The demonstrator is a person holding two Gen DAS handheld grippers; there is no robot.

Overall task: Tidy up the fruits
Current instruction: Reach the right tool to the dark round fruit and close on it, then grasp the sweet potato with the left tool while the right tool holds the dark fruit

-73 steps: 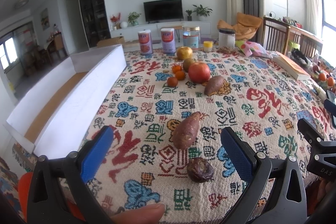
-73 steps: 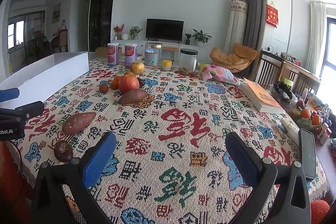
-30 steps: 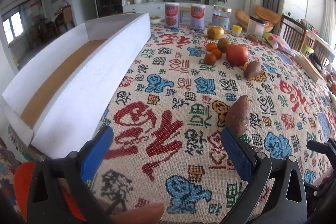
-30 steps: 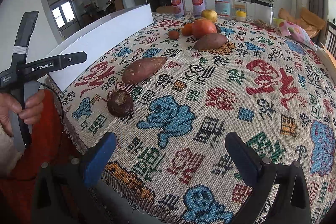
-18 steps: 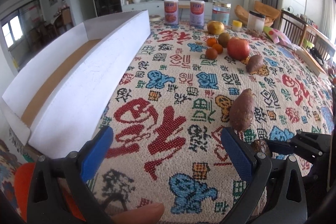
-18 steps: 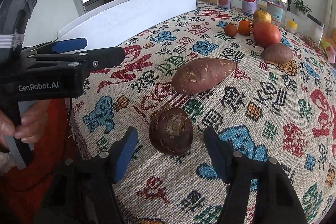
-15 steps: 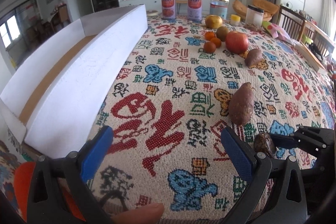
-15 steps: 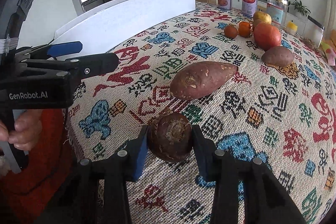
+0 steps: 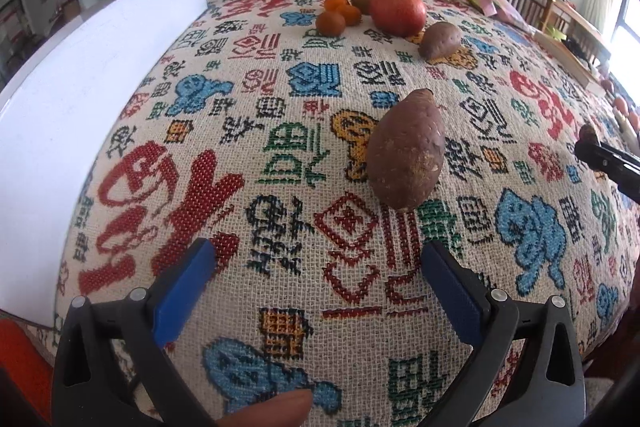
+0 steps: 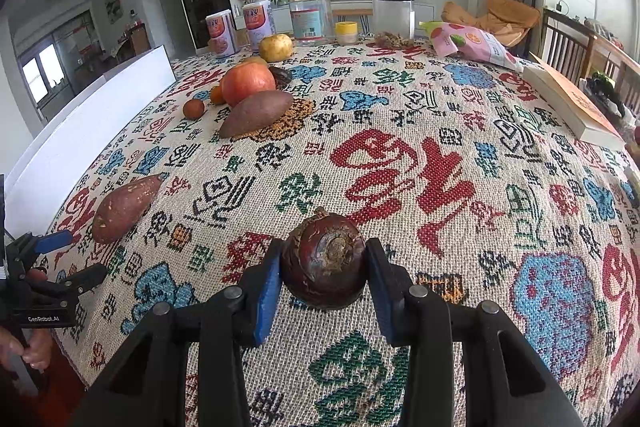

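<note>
Fruit held by the right claw point(image 10: 323, 269) was a dark round passion fruit point(image 10: 323, 263), clamped between both blue pads and now raised off the patterned cloth of the table point(image 10: 400, 155); half a second before, it still sat on the cloth near the edge. The left claw point(image 9: 316, 287) stayed spread wide with nothing between its pads, but it had moved closer to the near sweet potato point(image 9: 406, 153), which lay just ahead of it. A second sweet potato point(image 10: 258, 113) rested beside the red apple point(image 10: 248, 83). The white box point(image 9: 80, 99) stood along the left.
</note>
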